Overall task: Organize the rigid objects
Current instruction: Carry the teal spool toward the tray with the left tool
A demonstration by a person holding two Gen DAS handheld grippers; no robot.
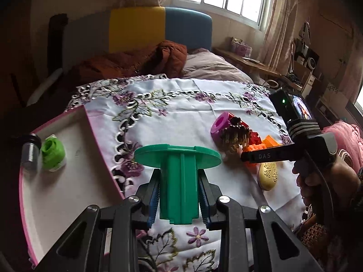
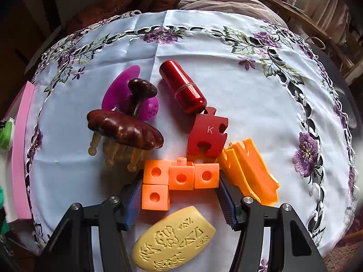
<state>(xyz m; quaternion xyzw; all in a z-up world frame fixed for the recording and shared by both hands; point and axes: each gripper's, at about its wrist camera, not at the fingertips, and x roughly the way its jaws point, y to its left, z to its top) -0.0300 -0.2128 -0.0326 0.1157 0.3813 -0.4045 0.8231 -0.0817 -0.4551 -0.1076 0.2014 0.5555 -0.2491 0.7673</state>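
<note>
Left wrist view shows the left gripper [image 1: 179, 195] clamped on a green spool [image 1: 178, 176] beside the tray's [image 1: 99, 136] right edge, while the right gripper [image 2: 179, 195] stands apart around orange blocks [image 2: 174, 181].

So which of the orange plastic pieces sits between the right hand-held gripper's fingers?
The cluster of orange cubes with round holes, bracketed by the right hand-held gripper. The ridged orange wedge lies outside its right finger.

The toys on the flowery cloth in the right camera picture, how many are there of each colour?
Orange: 2, the cube block piece and the grooved piece
Red: 2, the shiny capsule and the K block
Purple: 1, the purple toy
Brown: 1, the wooden massager
Yellow: 1, the carved oval
Total: 7
</note>
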